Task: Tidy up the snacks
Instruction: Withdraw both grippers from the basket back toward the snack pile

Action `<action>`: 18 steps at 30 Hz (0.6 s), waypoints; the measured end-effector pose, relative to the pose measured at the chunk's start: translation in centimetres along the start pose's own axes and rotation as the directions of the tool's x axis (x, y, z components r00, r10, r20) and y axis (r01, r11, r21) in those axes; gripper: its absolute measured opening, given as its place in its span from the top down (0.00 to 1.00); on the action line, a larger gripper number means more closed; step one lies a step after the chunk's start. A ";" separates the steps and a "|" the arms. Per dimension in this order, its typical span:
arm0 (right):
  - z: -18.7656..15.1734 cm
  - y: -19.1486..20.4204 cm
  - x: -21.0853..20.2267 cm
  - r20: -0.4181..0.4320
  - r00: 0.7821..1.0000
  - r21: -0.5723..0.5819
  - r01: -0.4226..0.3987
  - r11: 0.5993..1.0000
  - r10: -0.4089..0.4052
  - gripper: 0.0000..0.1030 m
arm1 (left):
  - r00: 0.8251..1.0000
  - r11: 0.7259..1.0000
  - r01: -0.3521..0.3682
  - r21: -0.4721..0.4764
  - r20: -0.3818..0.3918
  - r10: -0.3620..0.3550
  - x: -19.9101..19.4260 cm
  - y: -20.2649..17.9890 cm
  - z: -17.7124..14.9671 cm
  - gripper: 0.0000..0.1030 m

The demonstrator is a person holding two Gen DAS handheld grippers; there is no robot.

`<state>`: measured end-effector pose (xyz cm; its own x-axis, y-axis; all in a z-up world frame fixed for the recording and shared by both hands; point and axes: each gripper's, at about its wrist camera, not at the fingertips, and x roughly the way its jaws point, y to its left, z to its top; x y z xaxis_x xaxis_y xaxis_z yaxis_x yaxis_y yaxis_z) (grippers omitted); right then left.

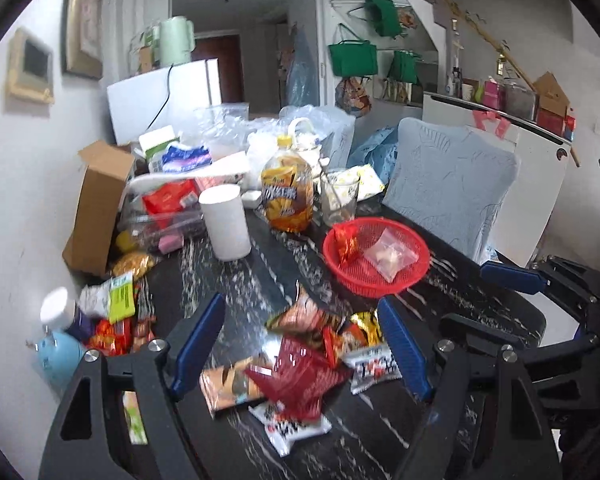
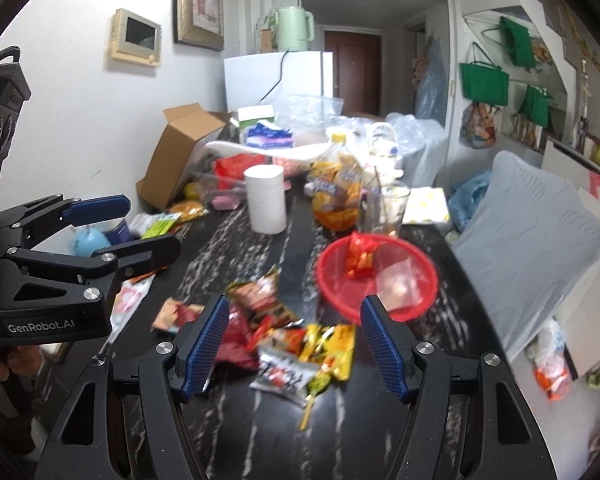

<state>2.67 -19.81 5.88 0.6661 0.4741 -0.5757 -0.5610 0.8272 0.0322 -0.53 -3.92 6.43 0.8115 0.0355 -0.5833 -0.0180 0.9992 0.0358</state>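
I see the black marbled table (image 1: 260,264) spreading beneath both claws, with the red basket (image 1: 374,284) beyond and right of my left gripper (image 1: 300,344), holding a red packet (image 1: 346,242) and a clear bag (image 1: 390,254). The snack pile (image 2: 288,340) lies loose between and just ahead of my right gripper (image 2: 290,346). Both claws stand wide, holding nothing.
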 end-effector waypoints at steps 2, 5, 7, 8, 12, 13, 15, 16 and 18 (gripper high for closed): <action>-0.8 0.7 0.1 -0.015 1.000 -0.002 -0.005 1.000 0.005 0.33 | 1.000 1.000 -0.005 -0.019 -0.013 0.005 -0.1 0.3 -1.0 0.24; -2.0 1.3 0.3 -0.039 0.999 -0.003 -0.007 1.000 0.007 0.34 | 0.999 0.998 -0.002 -0.064 -0.034 0.000 -0.1 0.9 -2.7 0.24; -2.9 1.7 0.7 -0.066 0.998 0.004 -0.020 1.000 0.020 0.33 | 0.999 0.997 0.003 -0.080 -0.052 -0.007 -0.1 1.1 -3.8 0.24; -3.3 1.8 0.9 -0.081 0.996 0.010 -0.028 1.000 0.029 0.33 | 0.998 0.997 0.003 -0.079 -0.060 -0.008 0.0 1.1 -4.1 0.24; -4.8 2.2 1.9 -0.126 0.991 0.021 -0.042 0.999 0.045 0.33 | 0.996 0.995 0.010 -0.098 -0.090 -0.019 0.5 1.5 -5.7 0.24; -5.3 2.3 2.1 -0.137 0.989 0.017 -0.045 0.999 0.046 0.33 | 0.995 0.994 0.013 -0.106 -0.100 -0.024 0.7 1.6 -6.1 0.24; -5.9 2.7 2.7 -0.159 0.986 0.012 -0.054 0.998 0.056 0.33 | 0.992 0.992 0.016 -0.123 -0.120 -0.031 1.2 1.8 -6.8 0.24; -6.2 2.8 3.0 -0.168 0.984 0.012 -0.062 0.998 0.063 0.33 | 0.991 0.991 0.018 -0.135 -0.127 -0.036 1.4 1.9 -7.2 0.24; -6.8 3.0 3.5 -0.188 0.979 0.017 -0.073 0.997 0.075 0.33 | 0.989 0.987 0.028 -0.161 -0.138 -0.051 1.9 2.2 -8.0 0.24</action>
<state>-0.06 -17.78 -1.60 0.5174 0.4696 -0.7153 -0.5996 0.7954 0.0885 -3.73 -1.55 -1.06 0.7230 -0.0129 -0.6907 -0.0893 0.9897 -0.1119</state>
